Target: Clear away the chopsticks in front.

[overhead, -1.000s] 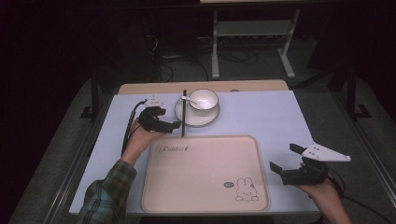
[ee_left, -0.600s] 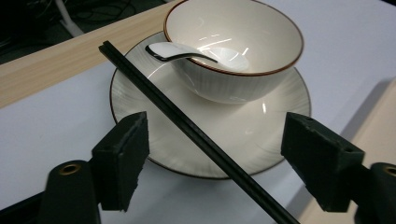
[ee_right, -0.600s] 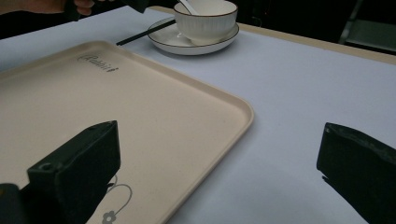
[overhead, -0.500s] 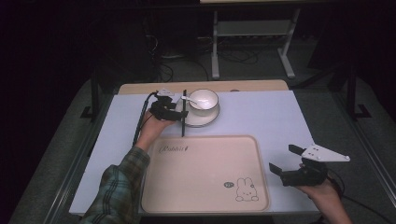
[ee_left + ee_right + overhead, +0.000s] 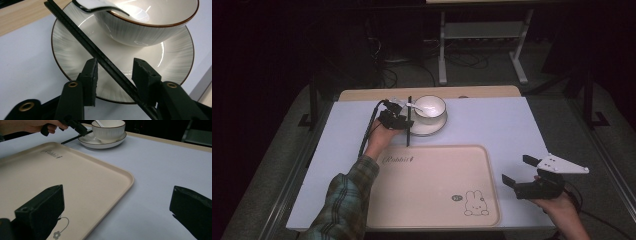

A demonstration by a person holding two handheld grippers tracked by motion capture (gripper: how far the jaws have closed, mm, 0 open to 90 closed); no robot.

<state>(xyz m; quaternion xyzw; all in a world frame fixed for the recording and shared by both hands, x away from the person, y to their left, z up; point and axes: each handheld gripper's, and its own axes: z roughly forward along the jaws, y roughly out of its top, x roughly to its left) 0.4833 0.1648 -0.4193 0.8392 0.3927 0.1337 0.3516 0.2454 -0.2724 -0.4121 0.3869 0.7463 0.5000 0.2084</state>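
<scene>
A pair of black chopsticks (image 5: 100,55) lies with its far end on the rim of a white plate (image 5: 160,60) that bears a white bowl (image 5: 150,27) with a white spoon (image 5: 95,5) in it. My left gripper (image 5: 116,72) straddles the chopsticks over the plate's left edge. Its jaws have just been closing, with the chopsticks between them and a gap still on the right side. From above, the left gripper (image 5: 404,121) is beside the bowl (image 5: 430,106), over the chopsticks (image 5: 408,135). My right gripper (image 5: 517,169) hovers open and empty right of the beige tray (image 5: 432,190).
The beige tray (image 5: 75,170) with a rabbit print lies at the front middle of the pale blue table cover (image 5: 492,125). The left gripper's cable (image 5: 367,132) trails along the left. A wooden table edge (image 5: 482,91) runs behind the plate.
My left hand has moved right, onto the plate's edge, and its jaws have narrowed around the chopsticks. The right gripper has stayed put.
</scene>
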